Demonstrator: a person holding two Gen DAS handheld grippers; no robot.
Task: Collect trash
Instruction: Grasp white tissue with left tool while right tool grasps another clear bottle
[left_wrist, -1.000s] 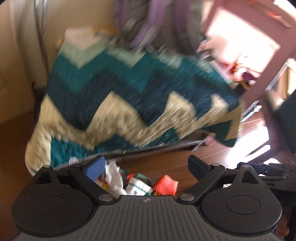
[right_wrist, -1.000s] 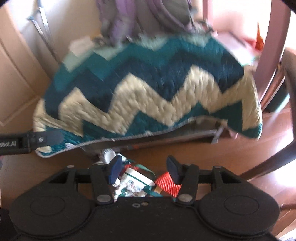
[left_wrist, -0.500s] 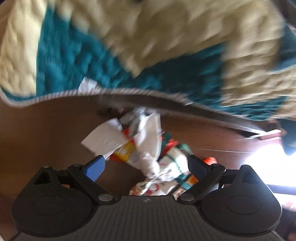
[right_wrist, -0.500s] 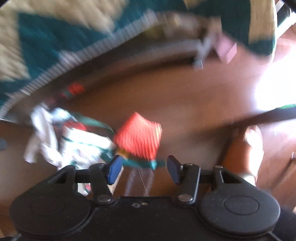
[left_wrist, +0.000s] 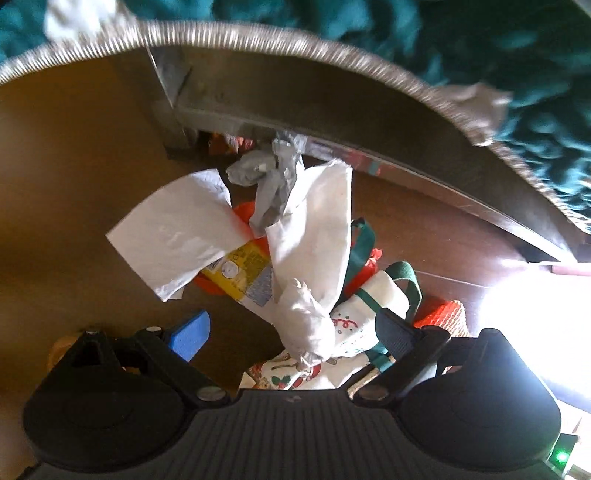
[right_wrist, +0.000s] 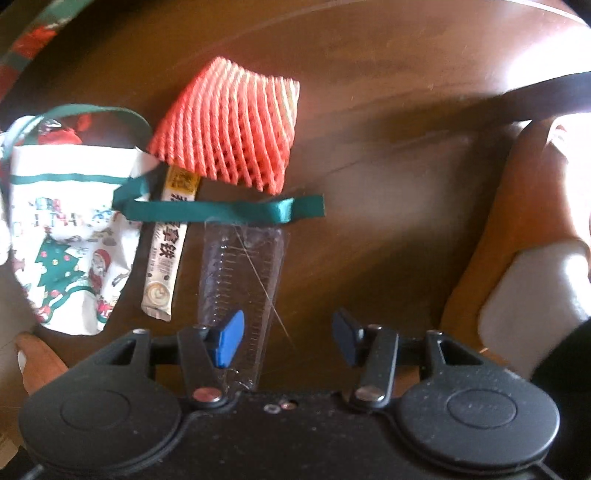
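A heap of trash lies on the brown wooden floor. In the left wrist view it holds a flat white paper sheet (left_wrist: 177, 236), a long crumpled white paper (left_wrist: 314, 258), grey tissue (left_wrist: 269, 184), a yellow wrapper (left_wrist: 240, 273) and a Christmas-print bag (left_wrist: 362, 317). My left gripper (left_wrist: 291, 334) is open just above the heap, and the crumpled paper's end lies between its fingers. The right wrist view shows a red foam net (right_wrist: 236, 125), the Christmas-print bag (right_wrist: 66, 236), a sachet stick (right_wrist: 166, 251), a green ribbon (right_wrist: 221, 210) and clear flattened plastic (right_wrist: 240, 288). My right gripper (right_wrist: 288, 339) is closing, with the plastic beside its blue pad, unpressed.
A teal quilt edge (left_wrist: 332, 48) hangs over a metal frame (left_wrist: 177, 99) just beyond the heap. Sunlight glares on the floor (left_wrist: 535, 306) at the right. An orange and white shape (right_wrist: 517, 258), perhaps a slippered foot, stands right of the right gripper.
Both grippers have dropped towards the floor and tipped to point down. The quilt has slid to the top of the views, and the trash now fills them.
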